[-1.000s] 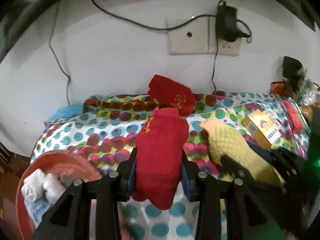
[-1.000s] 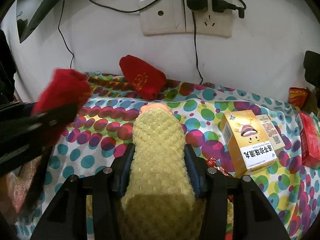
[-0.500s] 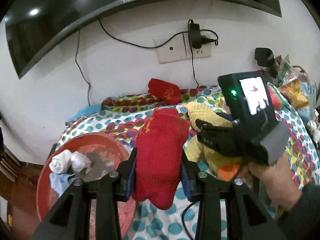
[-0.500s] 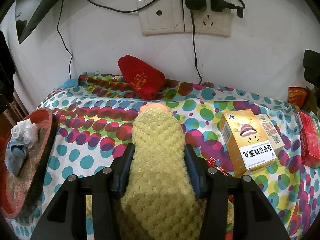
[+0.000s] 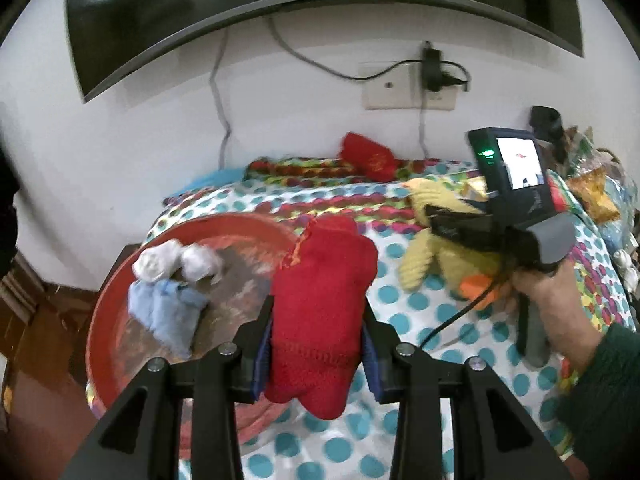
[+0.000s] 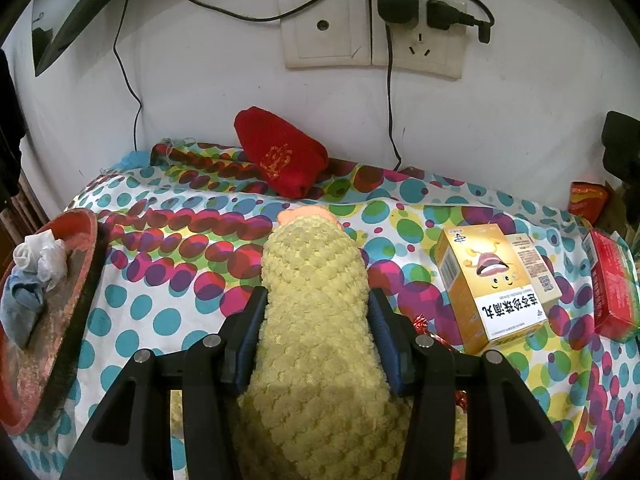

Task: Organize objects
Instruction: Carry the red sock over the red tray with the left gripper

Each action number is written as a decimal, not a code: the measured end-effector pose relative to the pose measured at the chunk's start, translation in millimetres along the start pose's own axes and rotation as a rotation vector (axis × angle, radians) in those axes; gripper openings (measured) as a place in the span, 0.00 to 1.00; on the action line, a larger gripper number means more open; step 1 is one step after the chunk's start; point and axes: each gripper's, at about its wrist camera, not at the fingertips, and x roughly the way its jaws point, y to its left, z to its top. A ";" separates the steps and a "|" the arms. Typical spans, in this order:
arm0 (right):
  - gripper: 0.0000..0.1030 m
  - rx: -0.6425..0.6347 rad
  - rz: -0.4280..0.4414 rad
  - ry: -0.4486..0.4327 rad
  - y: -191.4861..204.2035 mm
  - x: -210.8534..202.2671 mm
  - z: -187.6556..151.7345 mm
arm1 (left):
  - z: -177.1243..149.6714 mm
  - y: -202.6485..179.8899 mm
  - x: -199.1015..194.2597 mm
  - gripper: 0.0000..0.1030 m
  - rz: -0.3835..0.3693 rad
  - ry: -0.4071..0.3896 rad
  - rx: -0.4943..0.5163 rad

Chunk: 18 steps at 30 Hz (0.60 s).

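My left gripper (image 5: 318,344) is shut on a red knitted sock (image 5: 320,300) and holds it above the right rim of a red basin (image 5: 120,280). The basin holds white rolled socks (image 5: 176,264) and a pale blue cloth (image 5: 168,312). My right gripper (image 6: 316,340) is shut on a yellow plush toy (image 6: 316,300) with an orange tip, over the dotted tablecloth (image 6: 168,280). The right gripper also shows in the left wrist view (image 5: 452,228), with the toy (image 5: 432,232) in it. A second red sock (image 6: 280,152) lies against the wall.
A yellow medicine box (image 6: 488,280) and a red box (image 6: 612,280) lie at the right of the table. The basin shows at the left edge in the right wrist view (image 6: 52,320). A wall socket (image 6: 372,28) with cables and a monitor (image 5: 320,8) are behind.
My left gripper has pulled back and swung left with the red sock, so the basin is now under and beside it. My right gripper has stayed in place holding the plush toy.
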 end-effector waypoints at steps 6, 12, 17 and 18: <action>0.45 -0.008 -0.008 0.001 2.1 0.3 0.3 | -18.3 45.1 -4.6 0.37 0.024 0.004 -0.092; 0.45 -0.011 -0.013 0.002 3.5 0.5 -2.0 | -29.3 93.3 -2.3 0.37 0.078 0.016 -0.160; 0.46 -0.020 -0.026 0.004 4.8 2.1 -3.9 | -36.0 130.9 3.0 0.37 0.126 0.021 -0.227; 0.46 -0.024 -0.031 0.004 5.2 2.1 -4.0 | -38.1 137.7 4.5 0.37 0.131 0.023 -0.238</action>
